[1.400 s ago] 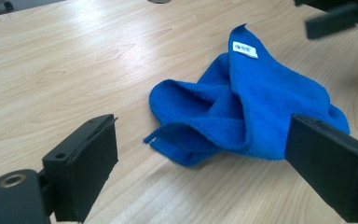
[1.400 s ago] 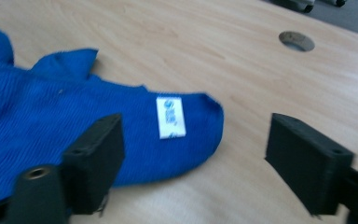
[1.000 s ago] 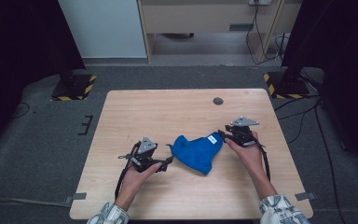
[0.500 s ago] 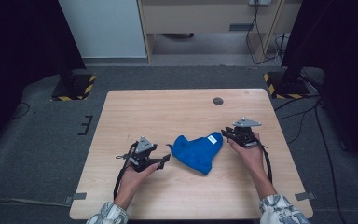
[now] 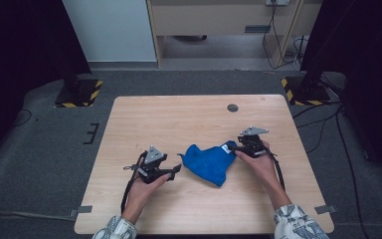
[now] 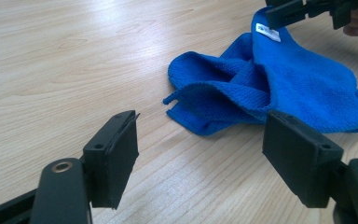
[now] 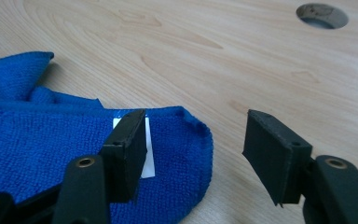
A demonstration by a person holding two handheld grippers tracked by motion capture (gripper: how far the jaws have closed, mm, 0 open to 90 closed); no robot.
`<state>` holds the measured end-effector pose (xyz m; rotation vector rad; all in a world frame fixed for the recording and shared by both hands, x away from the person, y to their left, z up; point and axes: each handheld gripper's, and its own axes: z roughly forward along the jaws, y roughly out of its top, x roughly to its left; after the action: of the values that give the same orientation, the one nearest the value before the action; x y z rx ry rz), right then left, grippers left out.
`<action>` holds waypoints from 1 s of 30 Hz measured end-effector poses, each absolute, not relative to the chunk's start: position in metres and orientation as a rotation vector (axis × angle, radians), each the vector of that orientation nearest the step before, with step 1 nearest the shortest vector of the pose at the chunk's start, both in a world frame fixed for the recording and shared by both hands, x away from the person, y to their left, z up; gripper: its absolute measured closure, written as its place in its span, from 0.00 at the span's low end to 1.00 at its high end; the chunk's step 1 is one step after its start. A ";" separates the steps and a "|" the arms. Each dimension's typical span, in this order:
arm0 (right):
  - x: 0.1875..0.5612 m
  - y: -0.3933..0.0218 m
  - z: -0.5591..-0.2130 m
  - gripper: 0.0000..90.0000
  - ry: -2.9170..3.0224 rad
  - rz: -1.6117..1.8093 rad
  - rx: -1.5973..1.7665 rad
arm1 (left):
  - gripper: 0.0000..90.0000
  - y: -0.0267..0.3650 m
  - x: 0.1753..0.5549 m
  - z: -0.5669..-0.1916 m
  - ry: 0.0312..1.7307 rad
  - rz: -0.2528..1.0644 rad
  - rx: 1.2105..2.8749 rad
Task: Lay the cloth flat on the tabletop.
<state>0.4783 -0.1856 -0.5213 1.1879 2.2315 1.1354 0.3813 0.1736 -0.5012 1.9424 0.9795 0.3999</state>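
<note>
Blue cloth [image 5: 210, 163] lying crumpled, folded over, white tag [image 7: 147, 148] under right claw [image 7: 193, 144]. Right claw just opening, gripping nothing. Left claw [image 6: 200, 154] gaping empty, cloth just ahead.

Crumpled blue microfibre cloth [image 5: 212, 163] laid on the light wooden table [image 5: 179, 119] nearer its front edge, left gripper [image 5: 175, 170] placed just left of it, right gripper [image 5: 231, 148] set at its right corner, round cable hole [image 5: 233, 107] seen behind, toward the back edge.

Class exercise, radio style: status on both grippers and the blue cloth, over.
Left gripper open, short of blue cloth. Right gripper open, jaws just opened, at cloth's tagged corner. Table around it bare.
</note>
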 end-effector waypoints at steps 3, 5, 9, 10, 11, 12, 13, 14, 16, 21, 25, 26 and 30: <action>0.479 -0.184 -0.525 0.60 2.259 1.146 1.185 | 0.29 0.175 0.382 -0.501 0.981 0.400 1.940; 0.477 -0.182 -0.525 0.77 2.281 1.149 1.174 | 0.29 0.175 0.382 -0.501 0.982 0.403 1.942; 0.471 -0.183 -0.521 0.95 2.263 1.172 1.163 | 0.30 0.177 0.383 -0.500 0.990 0.415 1.942; 0.468 -0.184 -0.520 0.98 2.267 1.171 1.154 | 0.30 0.178 0.384 -0.500 0.992 0.417 1.943; 0.467 -0.184 -0.519 0.99 2.270 1.174 1.142 | 0.30 0.178 0.384 -0.500 0.993 0.420 1.947; 0.465 -0.185 -0.517 0.99 2.260 1.179 1.137 | 0.31 0.179 0.385 -0.501 0.994 0.425 1.949; 0.462 -0.186 -0.516 0.99 2.251 1.178 1.146 | 0.31 0.179 0.386 -0.501 0.997 0.427 1.950; 0.460 -0.187 -0.514 0.99 2.249 1.178 1.142 | 0.32 0.180 0.387 -0.501 0.997 0.432 1.953; 0.456 -0.189 -0.514 0.99 2.255 1.165 1.134 | 0.33 0.180 0.389 -0.502 0.999 0.437 1.963; 0.454 -0.195 -0.516 1.00 2.249 1.147 1.148 | 0.41 0.178 0.397 -0.508 0.983 0.448 2.005; 0.452 -0.199 -0.516 1.00 2.241 1.152 1.156 | 0.44 0.171 0.408 -0.513 0.971 0.434 2.038; 0.452 -0.199 -0.516 1.00 2.241 1.156 1.162 | 0.45 0.169 0.410 -0.515 0.964 0.431 2.043; 0.450 -0.203 -0.515 1.00 2.228 1.149 1.172 | 0.41 0.164 0.418 -0.521 0.965 0.418 2.041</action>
<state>0.4496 -0.2033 -0.5147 1.1715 2.2280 1.1490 0.4179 0.1637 -0.5205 2.0406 0.9648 0.4176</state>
